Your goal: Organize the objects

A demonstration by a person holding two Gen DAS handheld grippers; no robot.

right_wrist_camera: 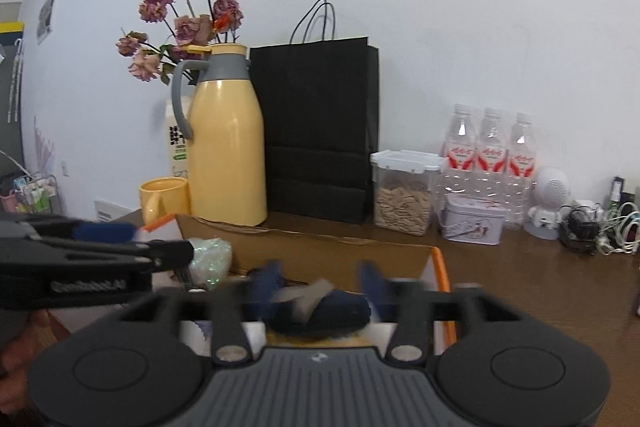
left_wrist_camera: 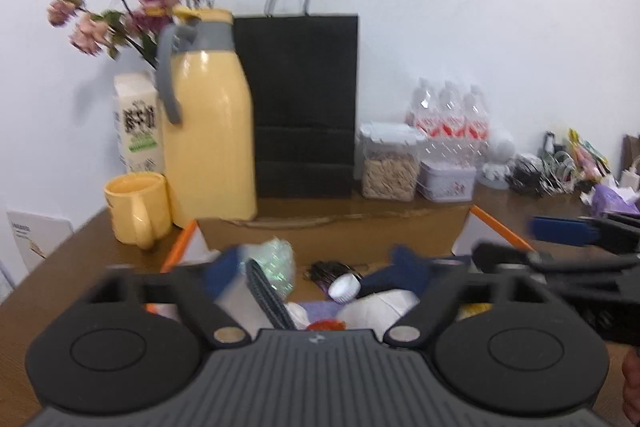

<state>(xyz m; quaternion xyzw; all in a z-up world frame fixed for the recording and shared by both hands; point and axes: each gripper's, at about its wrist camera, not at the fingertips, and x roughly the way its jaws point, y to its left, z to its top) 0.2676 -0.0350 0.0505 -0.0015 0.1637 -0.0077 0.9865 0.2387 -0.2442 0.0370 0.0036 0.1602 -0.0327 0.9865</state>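
An open cardboard box (left_wrist_camera: 332,239) with orange-edged flaps sits on the brown table; it also shows in the right wrist view (right_wrist_camera: 340,255). Inside lie a dark blue cloth (right_wrist_camera: 340,311), a white bottle cap (left_wrist_camera: 344,286), a dark comb (left_wrist_camera: 267,293), a shiny bubble-wrap piece (left_wrist_camera: 276,263) and white paper. My left gripper (left_wrist_camera: 320,267) hovers open over the box's left half. My right gripper (right_wrist_camera: 324,283) is open above the dark blue cloth, which lies between its blurred blue-padded fingers. Each gripper shows from the side in the other's view.
At the back stand a yellow thermos jug (right_wrist_camera: 228,147), a yellow mug (right_wrist_camera: 164,197), a milk carton (left_wrist_camera: 138,123), dried roses, a black paper bag (right_wrist_camera: 320,131), a cereal container (right_wrist_camera: 404,191), a small tin (right_wrist_camera: 472,223), three water bottles (right_wrist_camera: 492,147) and tangled cables (right_wrist_camera: 600,227).
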